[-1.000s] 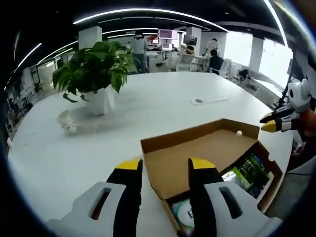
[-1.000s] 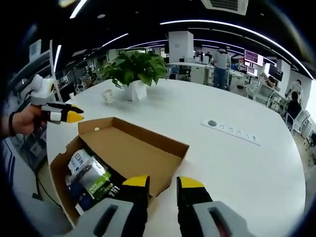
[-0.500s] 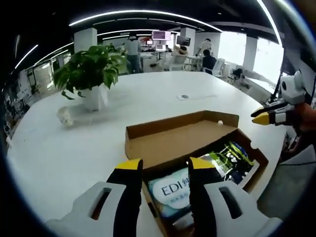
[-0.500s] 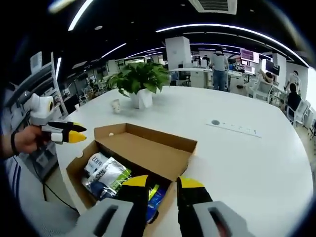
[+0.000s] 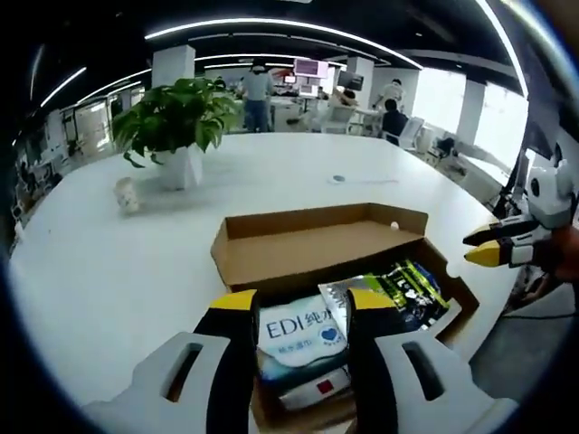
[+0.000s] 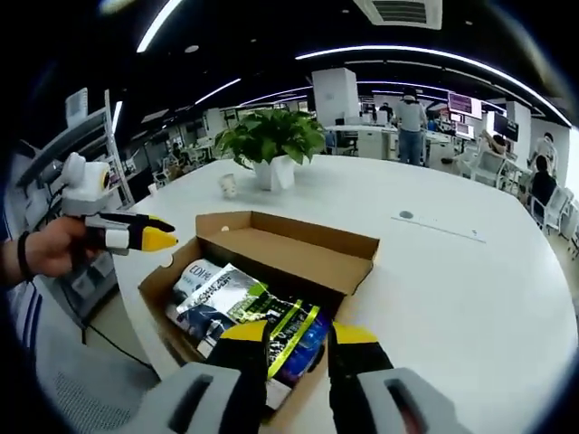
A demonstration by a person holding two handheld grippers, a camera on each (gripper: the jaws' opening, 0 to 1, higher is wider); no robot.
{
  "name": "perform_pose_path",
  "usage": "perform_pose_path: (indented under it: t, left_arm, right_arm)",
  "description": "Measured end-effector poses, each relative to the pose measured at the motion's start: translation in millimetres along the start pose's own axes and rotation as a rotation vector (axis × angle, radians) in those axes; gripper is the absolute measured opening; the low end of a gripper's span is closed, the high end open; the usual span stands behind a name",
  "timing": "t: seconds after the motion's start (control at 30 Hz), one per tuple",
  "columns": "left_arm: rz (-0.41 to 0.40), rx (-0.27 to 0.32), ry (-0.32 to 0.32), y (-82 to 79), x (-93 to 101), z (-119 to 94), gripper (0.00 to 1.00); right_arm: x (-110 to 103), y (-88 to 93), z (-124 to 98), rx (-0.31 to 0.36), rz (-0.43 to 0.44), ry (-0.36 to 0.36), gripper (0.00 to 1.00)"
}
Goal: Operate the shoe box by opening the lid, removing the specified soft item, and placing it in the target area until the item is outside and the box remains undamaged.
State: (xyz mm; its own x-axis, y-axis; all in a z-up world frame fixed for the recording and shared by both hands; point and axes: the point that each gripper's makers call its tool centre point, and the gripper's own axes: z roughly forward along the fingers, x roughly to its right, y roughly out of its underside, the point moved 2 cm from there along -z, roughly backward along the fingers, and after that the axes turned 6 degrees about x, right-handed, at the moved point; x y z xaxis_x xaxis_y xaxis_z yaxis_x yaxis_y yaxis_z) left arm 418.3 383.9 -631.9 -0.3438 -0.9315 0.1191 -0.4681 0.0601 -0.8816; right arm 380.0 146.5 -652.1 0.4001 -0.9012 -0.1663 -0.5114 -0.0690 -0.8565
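Packets point(image 5: 298, 336) in open shoe box point(image 5: 271, 262), beneath left tool point(image 5: 302, 312).

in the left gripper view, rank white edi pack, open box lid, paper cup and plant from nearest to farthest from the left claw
1. White EDI pack, between the left claw's tips.
2. Box lid, straight ahead.
3. Paper cup, far left.
4. Plant, behind the cup.

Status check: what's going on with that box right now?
Both grippers, left and right, open, holding nothing. Shoe box lid open, soft packets inside. Nothing blocking.
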Motion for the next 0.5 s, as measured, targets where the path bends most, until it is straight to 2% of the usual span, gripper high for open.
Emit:
perform_pose_path:
  t: [0.07, 0.23, 0.37, 0.5]
  left_arm:
    - [-0.065, 0.039, -0.015, -5.7, -0.9, -3, 0.38]
    - [-0.041, 0.016, -0.014, 0.0, -0.2, -6, 0.39]
    - [-0.051, 0.005, -0.025, 8.7, -0.7, -12, 0.39]
    - [-0.069, 0.002, -0.028, 14.8, 2.4, -18, 0.38]
  right_arm:
    - [-1, 1.6, -1, 0.004, 0.002, 0.005, 0.21]
    - [-11, 9.6, 0, 0.013, 0.042, -0.020, 0.22]
    - [-18, 18.4, -1, 0.000, 0.061, -0.018, 0.22]
    - [-21, 18.4, -2, 0.003, 0.070, -0.026, 0.22]
